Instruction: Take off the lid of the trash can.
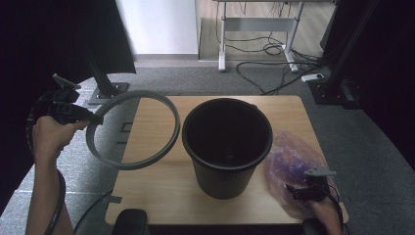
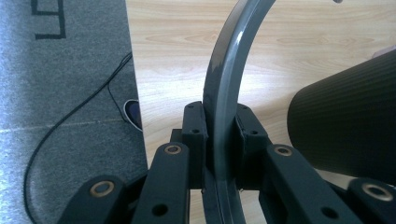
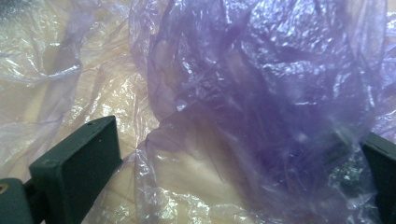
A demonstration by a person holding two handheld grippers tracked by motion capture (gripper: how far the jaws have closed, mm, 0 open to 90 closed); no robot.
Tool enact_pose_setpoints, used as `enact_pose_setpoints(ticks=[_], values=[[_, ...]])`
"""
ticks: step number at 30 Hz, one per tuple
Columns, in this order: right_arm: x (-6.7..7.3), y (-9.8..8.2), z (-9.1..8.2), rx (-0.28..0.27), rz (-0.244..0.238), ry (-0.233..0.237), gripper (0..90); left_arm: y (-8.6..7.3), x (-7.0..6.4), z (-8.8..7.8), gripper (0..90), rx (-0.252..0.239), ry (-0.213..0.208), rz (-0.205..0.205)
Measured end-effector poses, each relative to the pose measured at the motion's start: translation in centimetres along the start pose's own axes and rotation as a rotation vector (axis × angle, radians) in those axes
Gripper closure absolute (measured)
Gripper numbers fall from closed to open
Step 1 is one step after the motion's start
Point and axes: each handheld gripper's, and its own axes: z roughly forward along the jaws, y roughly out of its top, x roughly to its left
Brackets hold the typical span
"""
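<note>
Left claw [image 1: 93, 119] at frame left clamps grey ring [image 1: 132, 129], held beside black bin [image 1: 227, 144]. Right claw [image 3: 224, 158] stands wide over purple plastic bag [image 3: 261, 93], lower right of tabletop [image 1: 156, 186].

Inside the black bin [image 1: 227, 147], the bottom was lost in shadow, and a small pale mark there was too dim to make out. The purple plastic bag [image 1: 292, 166], right of the bin, hid the table beneath it and part of the right gripper [image 1: 307, 192]. In the left gripper view, the grey ring [image 2: 223, 107] beside the bin ran off the top edge.
</note>
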Motion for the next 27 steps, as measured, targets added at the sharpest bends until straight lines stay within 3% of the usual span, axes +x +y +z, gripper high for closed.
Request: enact_pose_setpoints(ticks=[6,17,27], values=[[0.0,0.0,0.0,0.0,0.0,0.0,0.7,-0.7,0.8,1.8,77.4,0.008,0.001,-0.012],[0.0,0.0,0.0,0.0,0.0,0.0,0.7,-2.3,2.3,6.8,77.4,0.009,0.031,-0.051],[0.0,0.0,0.0,0.001,-0.002,0.0,0.5,-3.9,3.2,11.1,77.3,0.023,0.025,-0.07]])
